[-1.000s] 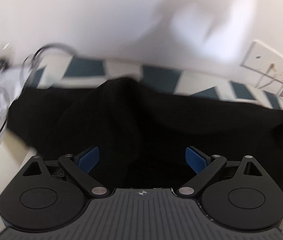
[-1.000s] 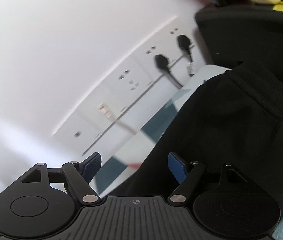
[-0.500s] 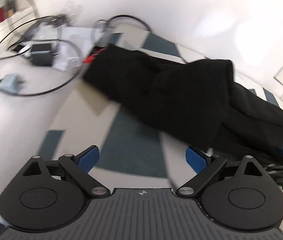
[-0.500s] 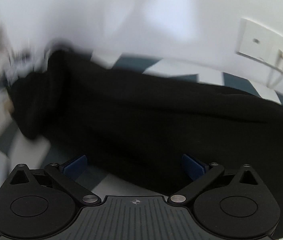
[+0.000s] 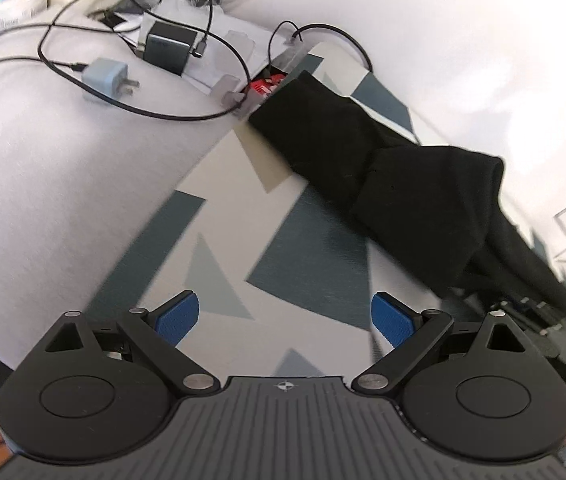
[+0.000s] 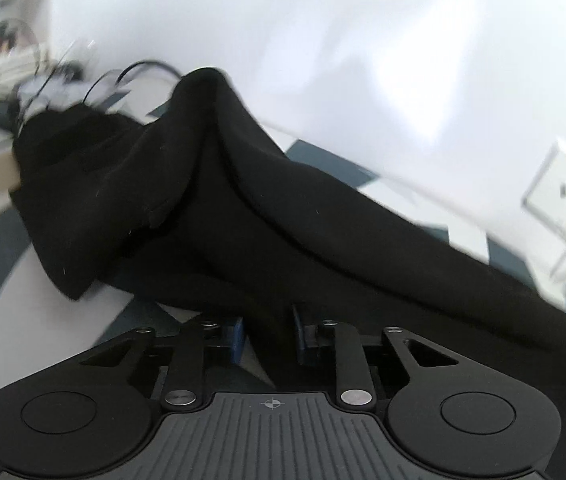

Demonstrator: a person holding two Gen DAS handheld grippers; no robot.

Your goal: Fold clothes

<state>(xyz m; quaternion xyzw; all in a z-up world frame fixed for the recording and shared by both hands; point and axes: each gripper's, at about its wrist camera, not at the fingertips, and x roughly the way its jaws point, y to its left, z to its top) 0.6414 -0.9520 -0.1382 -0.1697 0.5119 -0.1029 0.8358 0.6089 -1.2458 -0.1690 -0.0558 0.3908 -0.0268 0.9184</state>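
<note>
A black garment (image 5: 399, 184) lies in a long, bunched strip across the patterned mat (image 5: 243, 200), along the wall. My left gripper (image 5: 283, 316) hovers over bare mat in front of the garment, open, with nothing between its blue pads (image 5: 175, 316). In the right wrist view the black garment (image 6: 243, 200) rises into a ridge just ahead. My right gripper (image 6: 268, 334) is at its near edge; its jaws are closing and stand narrow with a fold of the black cloth pinched between them.
Cables, a pale blue plug adapter (image 5: 107, 78) and a dark charger block (image 5: 167, 48) lie on the white table left of the mat. A white wall runs behind the garment, with a socket plate (image 6: 563, 200) at the right.
The left gripper pulled back off the garment to over bare mat, still open. The right gripper rolled and swung from the sockets to the garment's edge, and its jaws narrowed around a fold.
</note>
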